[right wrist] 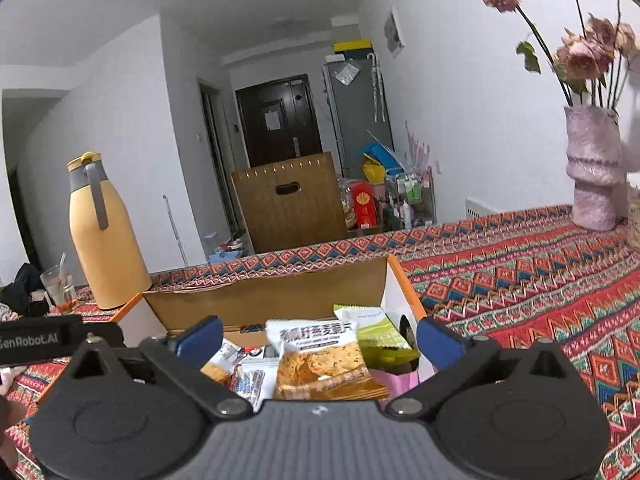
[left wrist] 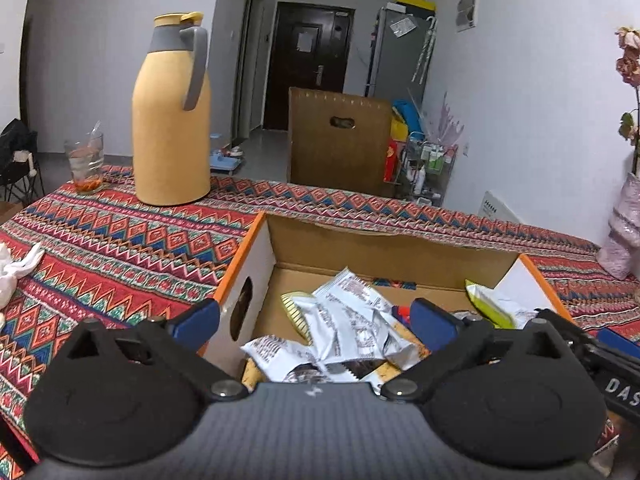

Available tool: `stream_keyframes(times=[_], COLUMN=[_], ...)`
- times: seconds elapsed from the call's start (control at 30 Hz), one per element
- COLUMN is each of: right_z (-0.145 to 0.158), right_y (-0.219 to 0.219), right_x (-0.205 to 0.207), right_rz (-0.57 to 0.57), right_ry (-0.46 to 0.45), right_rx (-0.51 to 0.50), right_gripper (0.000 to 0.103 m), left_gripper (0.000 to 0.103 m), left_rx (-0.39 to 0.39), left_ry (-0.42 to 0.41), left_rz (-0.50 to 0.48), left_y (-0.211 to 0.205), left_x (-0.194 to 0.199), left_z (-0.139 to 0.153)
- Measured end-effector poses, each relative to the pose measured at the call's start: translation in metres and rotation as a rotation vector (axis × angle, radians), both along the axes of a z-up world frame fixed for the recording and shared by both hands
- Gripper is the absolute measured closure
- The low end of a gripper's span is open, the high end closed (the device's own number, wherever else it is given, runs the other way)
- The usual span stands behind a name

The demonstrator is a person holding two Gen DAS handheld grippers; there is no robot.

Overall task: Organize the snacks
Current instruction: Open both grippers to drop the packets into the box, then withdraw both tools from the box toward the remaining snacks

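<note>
Both tongs hang over an open cardboard box [left wrist: 256, 276] of snacks, one in each of a person's hands. On the left tongs [left wrist: 316, 314] the blue-tipped fingers [left wrist: 198, 316] are spread wide with nothing between them; they straddle the box's left wall, above a loose heap of white snack packets [left wrist: 352, 320]. The right tongs [right wrist: 320, 336] are just as wide and also carry nothing; beneath them lie an orange cracker packet [right wrist: 320, 364] and, beside it, a green packet [right wrist: 376, 332] leaning toward the box's right wall.

That box sits on a table under a red patterned cloth [right wrist: 520, 280]. A tall yellow flask [left wrist: 172, 116] and a drinking glass [left wrist: 85, 164] stand behind it to the left, and a pink vase [right wrist: 594, 172] of dried flowers stands off to the right.

Judging by the empty tongs and the jumbled packets, this looks like a pause between placing one snack and fetching or straightening another. Any next pick would call for lowering one pair onto a single packet and closing on its edge without dragging its neighbours.
</note>
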State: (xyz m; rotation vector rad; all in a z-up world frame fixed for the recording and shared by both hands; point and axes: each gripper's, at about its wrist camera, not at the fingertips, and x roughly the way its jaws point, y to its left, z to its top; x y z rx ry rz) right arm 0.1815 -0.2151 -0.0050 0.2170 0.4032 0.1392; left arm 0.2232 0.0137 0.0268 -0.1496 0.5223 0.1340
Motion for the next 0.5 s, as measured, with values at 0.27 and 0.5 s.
stream_keyframes(times=[0.27,0.5], right_z=[0.003,0.007], right_y=[0.002,-0.002], right_x=[-0.007,-0.011], right_rz=[-0.004,-0.024], right_ry=[-0.016,-0.019], right_rx=[-0.012,-0.012], right_gripper=[0.0,0.0], left_gripper=[0.0,0.0], left_rx=[-0.007,-0.018], left_ry=[-0.009,-0.006], left_rz=[0.013,0.022], left_y=[0.002,0.003], left_x=[-0.005,-0.007], left_z=[0.0,0.002])
